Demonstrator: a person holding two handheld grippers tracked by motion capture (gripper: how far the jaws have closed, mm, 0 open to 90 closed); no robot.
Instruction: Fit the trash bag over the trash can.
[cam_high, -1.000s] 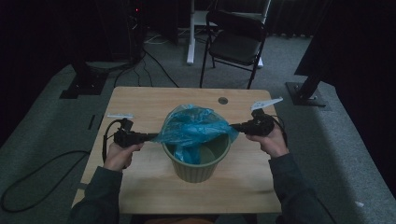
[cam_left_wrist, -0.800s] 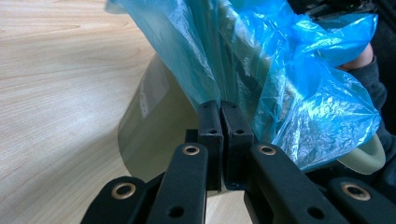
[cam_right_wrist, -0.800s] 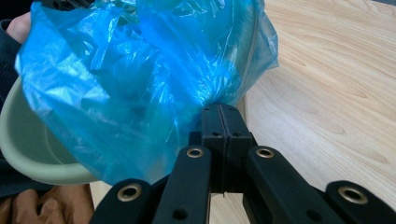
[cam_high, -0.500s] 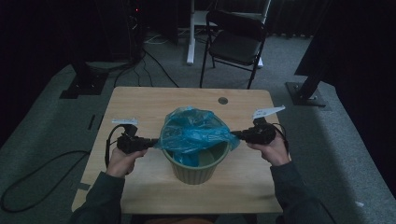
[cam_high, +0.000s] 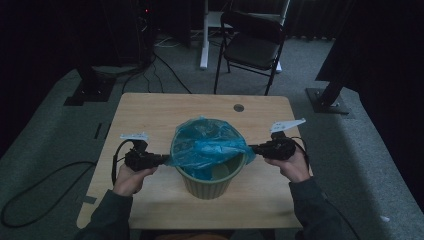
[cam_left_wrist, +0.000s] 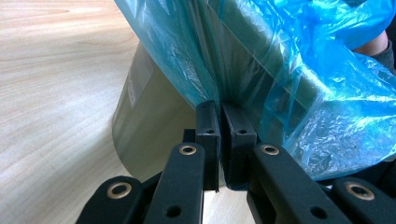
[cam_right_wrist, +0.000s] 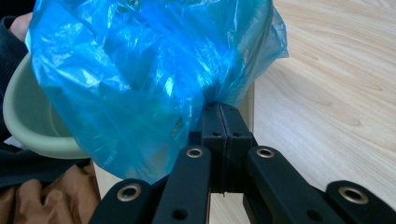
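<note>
A pale green bin (cam_high: 210, 182) stands mid-table with a blue plastic bag (cam_high: 207, 142) draped in and over its mouth. My left gripper (cam_high: 162, 160) pinches the bag's left edge beside the rim. In the left gripper view, the gripper (cam_left_wrist: 219, 109) holds the bag's film (cam_left_wrist: 327, 93) in a narrow slit between its jaws, against the bin wall (cam_left_wrist: 149, 121); these jaws have just been opening slightly. My right gripper (cam_high: 252, 148) pinches the bag's right edge. In the right gripper view, that gripper (cam_right_wrist: 219, 107) is tight on the bunched bag (cam_right_wrist: 140, 84), with the bin rim (cam_right_wrist: 28, 121) at the left.
The wooden table (cam_high: 150, 110) has a small round hole (cam_high: 239, 107) near its far edge. A folding chair (cam_high: 252, 47) stands behind the table. Cables (cam_high: 45, 185) lie on the floor at the left, and a stand base (cam_high: 327, 102) sits at the right.
Both hands have drawn back toward the table's near edge, pulling the bag's two edges outward and lower across the bin's mouth. Both grips stay on the bag.
</note>
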